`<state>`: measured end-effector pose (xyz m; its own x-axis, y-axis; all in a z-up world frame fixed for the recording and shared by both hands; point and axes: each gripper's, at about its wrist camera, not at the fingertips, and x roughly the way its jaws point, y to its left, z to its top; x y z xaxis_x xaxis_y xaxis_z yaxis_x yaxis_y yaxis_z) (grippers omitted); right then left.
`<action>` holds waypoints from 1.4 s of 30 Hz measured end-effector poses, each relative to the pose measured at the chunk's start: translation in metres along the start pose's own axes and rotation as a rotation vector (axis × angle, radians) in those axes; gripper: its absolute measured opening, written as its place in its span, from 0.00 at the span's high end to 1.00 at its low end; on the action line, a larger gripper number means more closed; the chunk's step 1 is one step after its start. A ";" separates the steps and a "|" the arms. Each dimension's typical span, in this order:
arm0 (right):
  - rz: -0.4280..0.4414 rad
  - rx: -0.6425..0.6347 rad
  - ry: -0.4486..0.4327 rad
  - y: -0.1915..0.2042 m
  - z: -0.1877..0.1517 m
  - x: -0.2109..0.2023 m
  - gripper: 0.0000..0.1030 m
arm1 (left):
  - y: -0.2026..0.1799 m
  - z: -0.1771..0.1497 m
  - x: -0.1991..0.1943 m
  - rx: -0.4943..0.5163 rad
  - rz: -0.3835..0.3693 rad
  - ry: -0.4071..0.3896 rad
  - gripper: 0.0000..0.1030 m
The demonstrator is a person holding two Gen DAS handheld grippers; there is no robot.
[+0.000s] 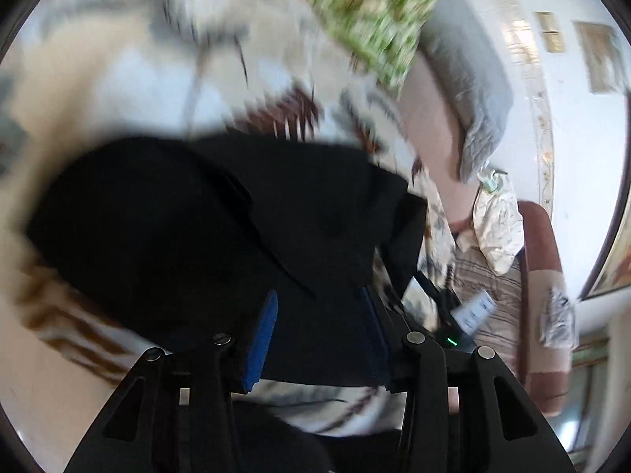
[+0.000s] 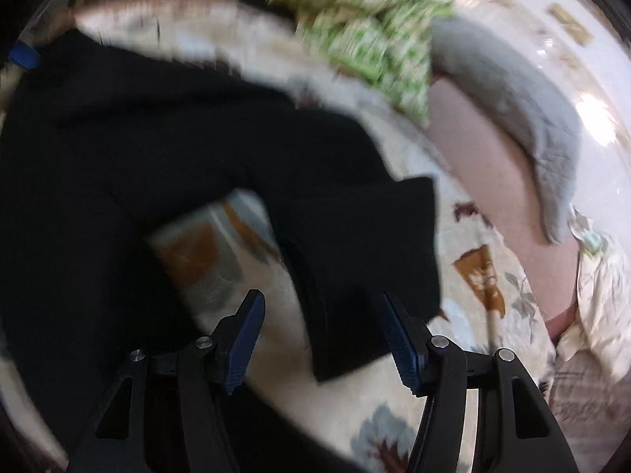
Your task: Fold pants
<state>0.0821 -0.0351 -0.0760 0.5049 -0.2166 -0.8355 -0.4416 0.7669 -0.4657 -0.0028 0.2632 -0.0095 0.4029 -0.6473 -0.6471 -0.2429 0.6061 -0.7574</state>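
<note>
Both of your grippers are standing with their jaws apart. Your left gripper [image 1: 319,339] is hovering with the black pants [image 1: 205,228] showing between its blue pads [image 1: 263,339], but the pads are not pressing the cloth, so nothing is held. Your right gripper [image 2: 323,339] is gaping wider at the bottom centre of its view, with the end of one trouser leg [image 2: 355,276] lying between the fingers, again unclamped.

Those pants are lying loosely doubled across the patterned bedspread [image 2: 493,276], filling the left and centre of both views, with a gap of spread showing between the legs in the right view. Blur is heavy here, so I am only guessing that the layers are sitting unevenly.

Risks are gathering from there. If you are sweeping a gripper across while this low, a finger may be snagging the loose leg end and dragging the fold open. If you are closing on the top layer alone, the lower one will be staying behind and skewing the fold. Toward the upper right, the green patterned cloth [image 1: 374,19] and grey blanket [image 1: 477,90] are crowding the bed's edge, leaving less room for laying the pants out.
</note>
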 end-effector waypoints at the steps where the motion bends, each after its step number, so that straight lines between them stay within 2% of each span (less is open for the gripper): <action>1: -0.012 -0.006 -0.017 0.000 0.002 0.005 0.43 | -0.003 0.000 0.012 -0.022 0.005 0.022 0.59; 2: -0.015 0.020 -0.027 -0.007 0.002 0.006 0.48 | -0.007 0.001 0.024 -0.028 0.014 0.036 0.59; 3: -0.017 0.066 -0.010 -0.015 0.003 0.011 0.86 | -0.009 0.003 0.033 -0.033 0.020 0.049 0.59; 4: -0.004 0.118 0.003 -0.023 0.003 0.012 0.93 | -0.010 0.005 0.043 -0.044 0.029 0.057 0.59; 5: 0.005 0.190 -0.005 -0.032 0.003 0.010 0.95 | -0.013 0.005 0.053 -0.049 0.051 0.064 0.59; 7: 0.054 0.372 -0.094 -0.060 -0.014 -0.010 0.95 | -0.015 0.012 0.062 -0.064 0.065 0.046 0.59; 8: 0.097 0.465 -0.127 -0.074 -0.021 -0.018 0.95 | -0.018 0.012 0.062 -0.055 0.067 0.034 0.64; 9: 0.132 0.561 -0.148 -0.090 -0.031 -0.028 0.95 | -0.021 0.012 0.058 -0.042 0.083 0.015 0.70; 10: 0.173 0.661 -0.198 -0.108 -0.043 -0.043 0.95 | -0.024 0.013 0.055 -0.018 0.104 0.001 0.86; 11: 0.203 0.725 -0.236 -0.121 -0.051 -0.053 0.95 | -0.027 0.015 0.054 0.001 0.118 -0.012 0.91; 13: 0.282 0.869 -0.310 -0.145 -0.076 -0.072 0.95 | -0.034 0.011 0.042 0.028 0.128 -0.053 0.93; 16: 0.406 1.051 -0.375 -0.166 -0.114 -0.087 0.95 | -0.046 0.015 0.008 0.076 0.115 -0.158 0.93; 17: 0.437 1.087 -0.390 -0.169 -0.121 -0.089 0.95 | -0.051 0.017 -0.009 0.102 0.124 -0.210 0.93; 19: 0.553 1.175 -0.437 -0.177 -0.142 -0.094 0.95 | -0.059 0.024 -0.034 0.151 0.162 -0.321 0.93; 22: 0.661 1.251 -0.486 -0.176 -0.154 -0.098 0.95 | -0.063 0.046 -0.055 0.164 0.206 -0.448 0.95; 24: 0.711 1.280 -0.522 -0.178 -0.161 -0.102 0.95 | -0.056 0.058 -0.059 0.137 0.223 -0.482 0.95; 30: 0.854 1.371 -0.655 -0.185 -0.175 -0.107 0.95 | -0.042 0.097 -0.020 0.097 0.332 -0.493 0.95; 31: 0.850 1.381 -0.656 -0.184 -0.178 -0.108 0.95 | -0.038 0.102 -0.014 0.076 0.332 -0.486 0.95; 34: 0.809 1.479 -0.559 -0.194 -0.194 -0.080 0.95 | -0.025 0.131 0.005 0.028 0.361 -0.456 0.90; 37: 0.701 1.526 -0.423 -0.202 -0.204 -0.051 0.95 | -0.024 0.134 -0.003 -0.002 0.364 -0.494 0.67; 39: 0.590 1.551 -0.327 -0.205 -0.210 -0.032 0.92 | -0.029 0.140 -0.004 -0.005 0.364 -0.551 0.65; 40: 0.477 1.524 -0.258 -0.206 -0.211 -0.024 0.89 | -0.029 0.138 -0.008 0.002 0.361 -0.566 0.61; 42: 0.252 1.464 -0.136 -0.208 -0.209 -0.021 0.89 | -0.030 0.128 -0.014 0.018 0.345 -0.580 0.58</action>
<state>0.0086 -0.3167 -0.0228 0.6305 0.0039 -0.7762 0.5500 0.7034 0.4503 0.1123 0.3135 0.0333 0.7150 -0.0650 -0.6961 -0.4299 0.7443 -0.5111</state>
